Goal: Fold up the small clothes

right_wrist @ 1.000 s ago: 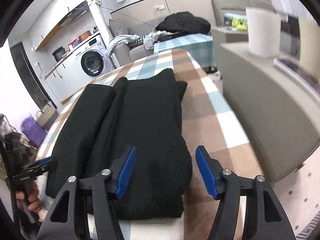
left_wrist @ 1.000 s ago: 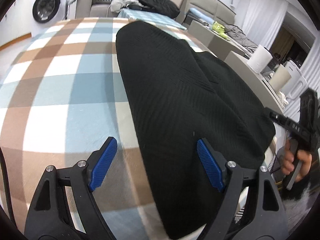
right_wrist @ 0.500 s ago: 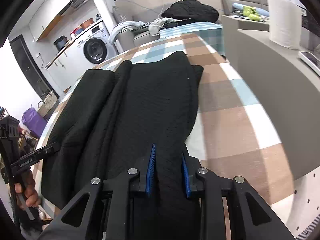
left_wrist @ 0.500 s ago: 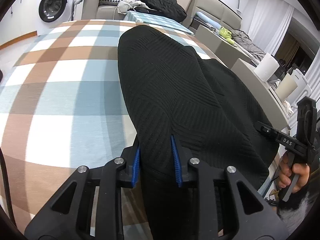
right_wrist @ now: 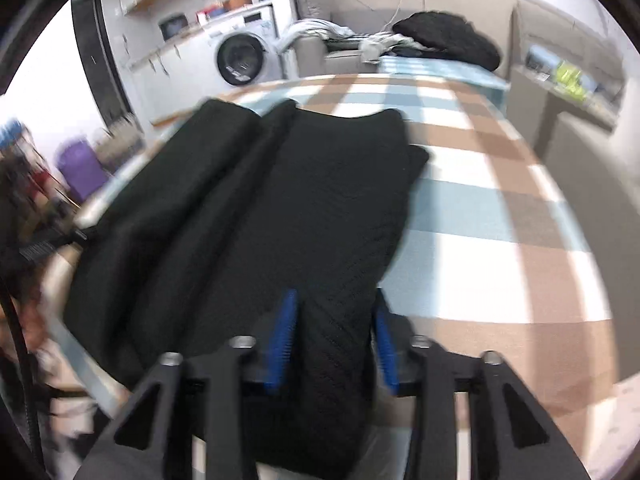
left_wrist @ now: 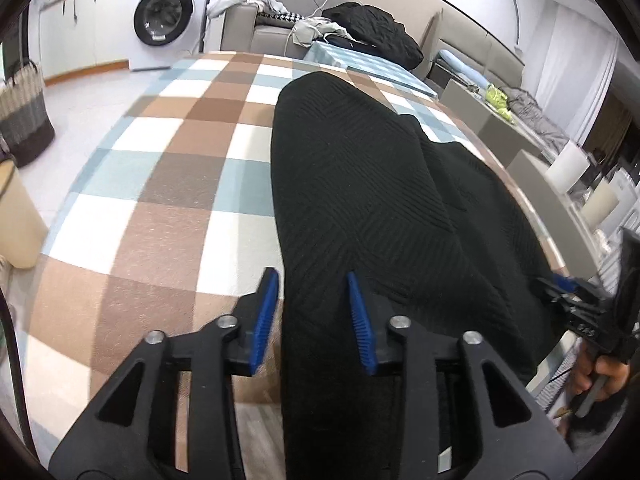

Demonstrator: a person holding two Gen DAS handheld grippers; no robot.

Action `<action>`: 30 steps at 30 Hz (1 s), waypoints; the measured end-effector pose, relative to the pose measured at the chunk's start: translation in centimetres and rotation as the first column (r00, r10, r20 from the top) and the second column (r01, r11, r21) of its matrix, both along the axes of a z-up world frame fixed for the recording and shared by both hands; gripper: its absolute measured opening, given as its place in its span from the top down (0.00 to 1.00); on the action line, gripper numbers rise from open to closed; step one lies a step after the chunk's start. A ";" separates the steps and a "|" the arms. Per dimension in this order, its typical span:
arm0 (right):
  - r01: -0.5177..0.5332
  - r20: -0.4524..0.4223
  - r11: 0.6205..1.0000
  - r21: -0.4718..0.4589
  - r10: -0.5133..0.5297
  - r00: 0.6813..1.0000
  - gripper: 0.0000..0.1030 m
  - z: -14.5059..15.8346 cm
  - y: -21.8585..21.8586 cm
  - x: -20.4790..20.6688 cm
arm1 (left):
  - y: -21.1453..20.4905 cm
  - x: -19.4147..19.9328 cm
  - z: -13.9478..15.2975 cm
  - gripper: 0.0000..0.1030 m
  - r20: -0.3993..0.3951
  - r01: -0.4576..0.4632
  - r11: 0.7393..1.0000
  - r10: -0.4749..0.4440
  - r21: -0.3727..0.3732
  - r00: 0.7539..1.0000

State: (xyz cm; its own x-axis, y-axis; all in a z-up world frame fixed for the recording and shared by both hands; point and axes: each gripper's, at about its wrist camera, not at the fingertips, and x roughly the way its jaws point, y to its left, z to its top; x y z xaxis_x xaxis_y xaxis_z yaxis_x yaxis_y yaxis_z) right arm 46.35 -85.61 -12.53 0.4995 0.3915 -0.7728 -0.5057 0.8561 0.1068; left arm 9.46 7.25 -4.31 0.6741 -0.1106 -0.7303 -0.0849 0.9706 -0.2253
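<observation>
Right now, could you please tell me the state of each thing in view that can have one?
Black garment: partly folded lengthwise, near end lifted off the checked tablecloth.
Left gripper: jaws opening, garment edge between them.
Right gripper: jaws opening, garment edge between them.
Washing machine: door closed.

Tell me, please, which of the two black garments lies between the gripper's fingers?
The black garment spread on the checked table; the other black one sits heaped on the sofa far behind.

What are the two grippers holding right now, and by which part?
Both have the black garment between their jaws at its near edge: left gripper at one corner, right gripper at the other. Both jaws are opening, so either grip is uncertain.
</observation>
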 end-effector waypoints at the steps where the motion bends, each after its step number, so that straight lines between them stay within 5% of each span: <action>1: 0.015 0.014 1.000 -0.010 -0.015 1.000 0.52 0.2 -0.6 -0.3 | -0.1 -0.4 0.1 0.55 0.008 0.002 1.000 -0.002 0.020 1.000; 3: 0.037 0.030 0.999 0.002 -0.037 0.999 0.52 0.8 -1.8 -1.0 | -0.3 -1.1 0.4 0.40 0.032 0.015 0.999 -0.016 0.031 0.999; 10: -0.048 0.083 0.990 0.136 0.036 0.996 0.52 4.8 0.8 -2.0 | -1.4 -2.5 1.1 0.34 0.045 0.059 0.998 -0.059 0.009 0.997; 18: -0.167 -0.135 0.937 0.306 0.216 0.967 0.54 1.7 9.8 0.6 | -1.8 -3.3 1.0 0.30 0.041 0.058 0.998 -0.059 0.020 0.997; 20: -0.137 -0.203 0.941 0.310 0.207 0.957 0.60 0.6 11.0 1.2 | -1.7 -3.2 1.1 0.30 0.041 0.047 0.999 -0.048 0.020 0.998; 23: -0.127 -0.222 0.925 0.357 0.216 0.951 0.96 0.7 11.3 1.7 | -1.4 -3.4 1.3 0.30 0.050 0.040 0.999 -0.040 0.008 0.998; 26: -0.177 -0.086 0.936 0.305 0.212 0.973 0.96 2.6 10.8 -0.4 | -1.2 -3.3 1.1 0.29 0.043 0.037 0.999 -0.038 0.011 0.998; 30: -0.183 -0.115 0.966 0.184 0.206 0.972 0.94 1.5 11.1 -0.4 | -1.6 -2.7 0.4 0.29 0.005 0.048 0.998 -0.048 0.031 0.999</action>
State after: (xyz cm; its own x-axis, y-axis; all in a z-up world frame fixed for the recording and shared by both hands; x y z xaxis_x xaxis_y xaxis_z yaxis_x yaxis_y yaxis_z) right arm 45.96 -74.54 -11.06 0.2990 0.6026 -0.7399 -0.6321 0.7060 0.3196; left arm 6.74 5.65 -3.93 0.6727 -0.1206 -0.7300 -0.0365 0.9800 -0.1955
